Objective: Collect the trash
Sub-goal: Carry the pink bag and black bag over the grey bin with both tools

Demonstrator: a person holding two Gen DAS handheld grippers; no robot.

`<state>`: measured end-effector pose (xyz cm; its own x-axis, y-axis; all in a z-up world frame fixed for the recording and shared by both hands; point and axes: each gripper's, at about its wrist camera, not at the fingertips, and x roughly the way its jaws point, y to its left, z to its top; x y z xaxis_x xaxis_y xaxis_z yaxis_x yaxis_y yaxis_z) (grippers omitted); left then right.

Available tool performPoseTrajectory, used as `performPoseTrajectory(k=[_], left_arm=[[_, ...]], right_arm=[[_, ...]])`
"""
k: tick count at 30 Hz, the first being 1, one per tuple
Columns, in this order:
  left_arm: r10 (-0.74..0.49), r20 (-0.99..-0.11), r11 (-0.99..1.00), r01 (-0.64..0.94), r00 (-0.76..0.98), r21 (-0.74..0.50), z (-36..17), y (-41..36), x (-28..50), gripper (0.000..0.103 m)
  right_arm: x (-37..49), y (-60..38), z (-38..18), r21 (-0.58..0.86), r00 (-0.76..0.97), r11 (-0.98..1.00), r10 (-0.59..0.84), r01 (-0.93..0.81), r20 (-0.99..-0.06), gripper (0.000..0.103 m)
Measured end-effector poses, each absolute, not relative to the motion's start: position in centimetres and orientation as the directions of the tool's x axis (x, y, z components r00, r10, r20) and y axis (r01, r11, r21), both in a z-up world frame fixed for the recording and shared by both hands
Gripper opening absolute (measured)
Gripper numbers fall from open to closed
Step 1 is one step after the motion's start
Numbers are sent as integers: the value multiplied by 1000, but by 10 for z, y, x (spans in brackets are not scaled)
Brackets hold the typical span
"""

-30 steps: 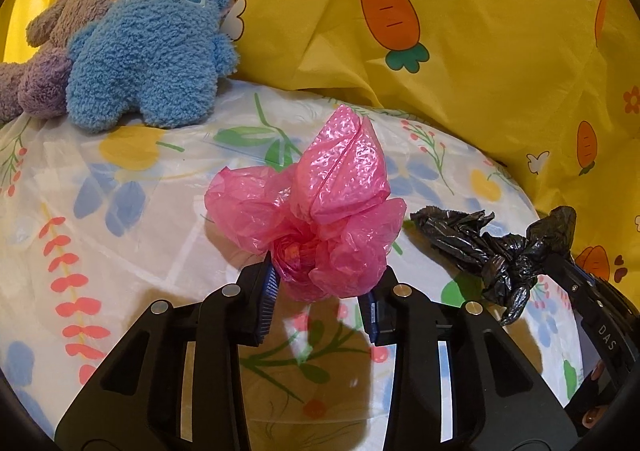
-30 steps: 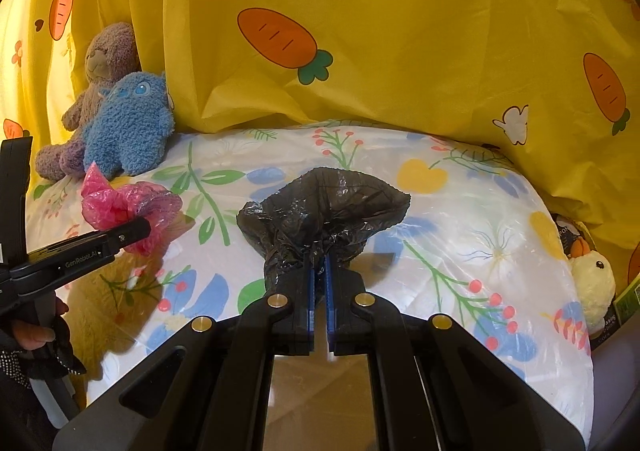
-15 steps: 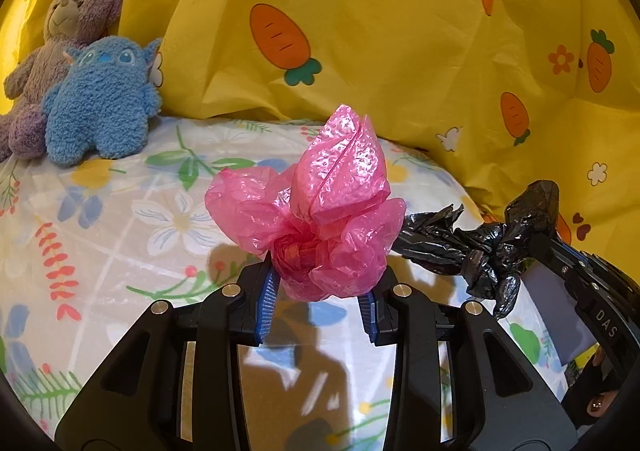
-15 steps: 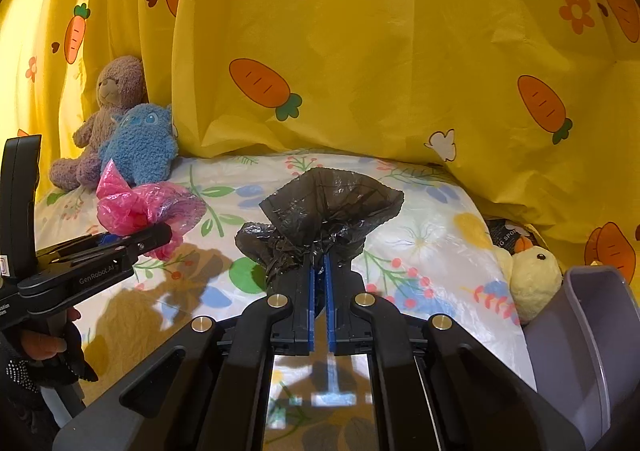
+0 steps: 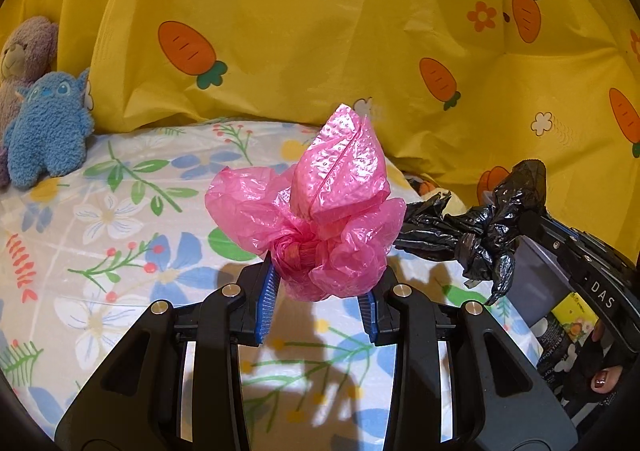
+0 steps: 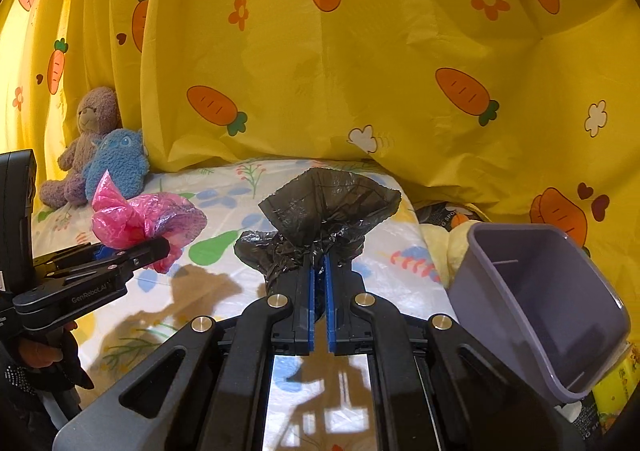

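Note:
My left gripper [image 5: 318, 287] is shut on a crumpled pink plastic bag [image 5: 320, 207] and holds it above the floral tablecloth [image 5: 120, 251]. My right gripper [image 6: 319, 275] is shut on a crumpled black plastic bag [image 6: 324, 211], also held above the cloth. The black bag shows in the left wrist view [image 5: 480, 227] at the right, and the pink bag shows in the right wrist view [image 6: 136, 215] at the left. A grey-purple bin [image 6: 560, 335] stands open at the right, just beyond the table edge.
A blue plush toy [image 5: 48, 131] and a brown-purple teddy [image 6: 88, 139] sit at the back left. A yellow carrot-print curtain [image 5: 320, 31] hangs behind. A yellow chick plush [image 6: 452, 247] lies by the bin. Printed packets [image 5: 564, 327] lie low at the right.
Both grippers, with their bags, have moved right and away from the plush toys. The grey-purple bin has come into fuller view at the right.

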<state>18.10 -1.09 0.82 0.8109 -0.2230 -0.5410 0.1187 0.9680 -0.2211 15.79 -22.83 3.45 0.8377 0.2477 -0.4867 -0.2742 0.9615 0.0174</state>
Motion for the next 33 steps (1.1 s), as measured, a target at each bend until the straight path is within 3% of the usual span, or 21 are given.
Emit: performPoseTrajectory(k=[17, 24, 33], left_arm=[[-356, -537, 934, 312, 764, -174, 23, -106, 193, 34], [-462, -516, 884, 419, 722, -205, 37, -150, 203, 34], [-552, -506, 826, 518, 662, -223, 43, -224, 223, 34]], right_arm=[[144, -317, 46, 46, 897, 996, 84, -71, -434, 5], [139, -360, 52, 27, 917, 995, -76, 94, -390, 5], [146, -404, 38, 20, 875, 971, -207, 240, -437, 5]])
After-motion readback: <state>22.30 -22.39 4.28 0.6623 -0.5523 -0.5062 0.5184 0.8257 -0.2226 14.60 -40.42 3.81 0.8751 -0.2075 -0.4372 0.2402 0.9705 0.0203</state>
